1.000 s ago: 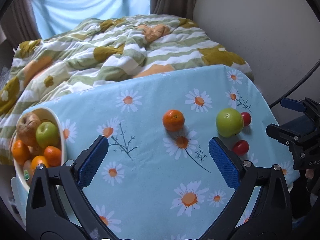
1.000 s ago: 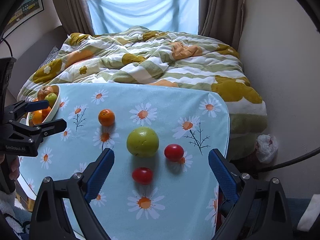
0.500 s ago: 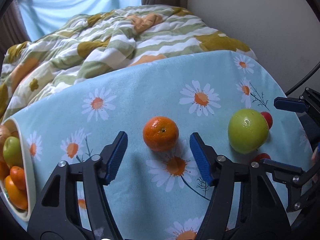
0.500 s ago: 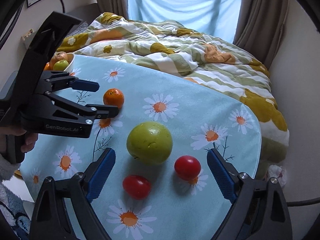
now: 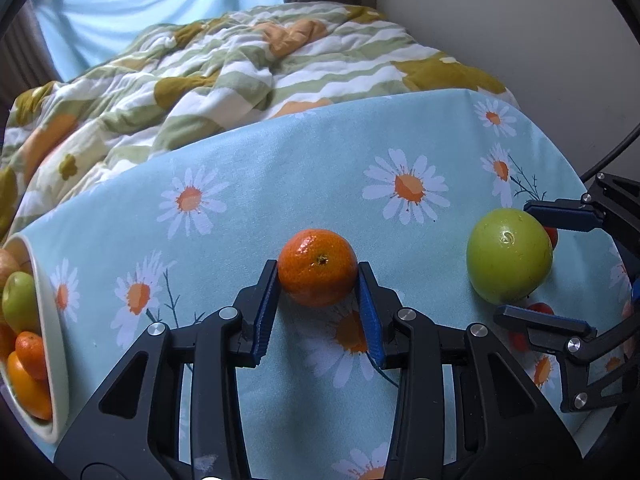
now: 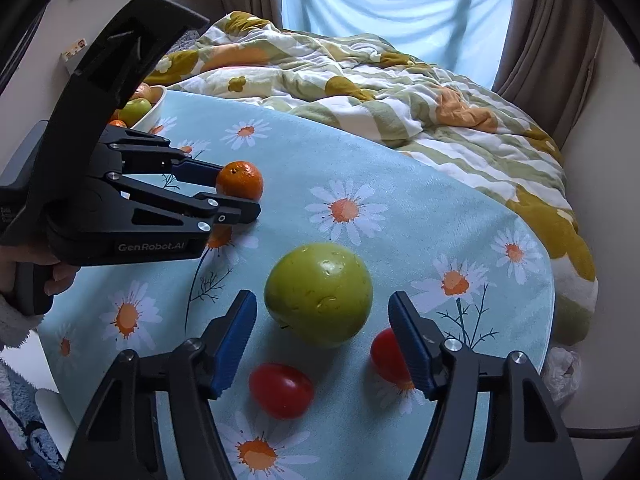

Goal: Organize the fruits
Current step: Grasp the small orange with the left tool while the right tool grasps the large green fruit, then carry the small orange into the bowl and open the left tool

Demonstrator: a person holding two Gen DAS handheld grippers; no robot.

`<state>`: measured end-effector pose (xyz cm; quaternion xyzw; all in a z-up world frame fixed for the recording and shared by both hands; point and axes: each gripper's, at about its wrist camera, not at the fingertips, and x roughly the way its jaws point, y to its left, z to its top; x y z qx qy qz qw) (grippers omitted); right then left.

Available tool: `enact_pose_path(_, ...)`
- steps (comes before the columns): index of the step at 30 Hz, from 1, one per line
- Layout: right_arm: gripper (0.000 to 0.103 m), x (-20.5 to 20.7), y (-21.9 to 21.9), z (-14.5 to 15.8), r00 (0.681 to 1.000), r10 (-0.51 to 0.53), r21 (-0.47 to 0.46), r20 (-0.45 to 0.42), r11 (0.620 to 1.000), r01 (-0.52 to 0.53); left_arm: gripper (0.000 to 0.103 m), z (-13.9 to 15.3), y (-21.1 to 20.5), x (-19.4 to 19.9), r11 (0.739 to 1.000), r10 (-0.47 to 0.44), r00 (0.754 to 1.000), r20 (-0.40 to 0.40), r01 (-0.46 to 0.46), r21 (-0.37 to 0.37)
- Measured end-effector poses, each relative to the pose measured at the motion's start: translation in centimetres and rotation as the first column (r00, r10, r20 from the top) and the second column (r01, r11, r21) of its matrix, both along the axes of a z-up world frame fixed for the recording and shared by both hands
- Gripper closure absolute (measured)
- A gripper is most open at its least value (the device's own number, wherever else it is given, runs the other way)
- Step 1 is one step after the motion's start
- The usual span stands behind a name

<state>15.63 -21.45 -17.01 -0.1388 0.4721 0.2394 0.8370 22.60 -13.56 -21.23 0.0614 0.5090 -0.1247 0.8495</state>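
My left gripper is shut on a small orange that rests on the daisy tablecloth; both blue pads touch its sides. The orange and the left gripper also show in the right wrist view. My right gripper is open around a large green apple, pads apart from it on either side. The apple also shows in the left wrist view. Two red tomatoes lie just in front of the apple. A white fruit bowl sits at the table's left edge.
The bowl holds several oranges and apples. A rumpled green, white and orange quilt covers the bed behind the table. A wall stands to the right. A white plastic bag lies on the floor by the table's right edge.
My left gripper advanced to the orange and shut on it. My right gripper moved in and its open jaws now flank the green apple.
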Motion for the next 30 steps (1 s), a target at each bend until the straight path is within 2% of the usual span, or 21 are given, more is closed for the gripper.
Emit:
enact_pose_path(7,0.042,0.3,0.6,-0.3,0.999,0.041,-0.020,0.013,0.999,-0.041,0.059,0.2,0.5,-0.7,1.000,0.003,1.000,0.000,-0.003,0.000)
enact_pose_path(12,0.050,0.5,1.0,-0.6,0.998,0.051,-0.054,0.032,0.997,-0.049,0.059,0.4,0.5,-1.6,1.000,0.014,1.000,0.002,-0.014,-0.009)
enact_pose_path(17,0.051,0.4,1.0,-0.3,0.998,0.051,-0.046,0.038,0.998,-0.049,0.059,1.2,1.0,-2.3,0.999,0.034,0.999,0.011,-0.034,-0.020)
enact_pose_path(30,0.051,-0.8,2.9,4.5,0.997,0.030,0.016,0.073,0.999,-0.031,0.059,5.8,5.8,-5.7,0.989,0.142,0.988,0.060,-0.139,-0.047)
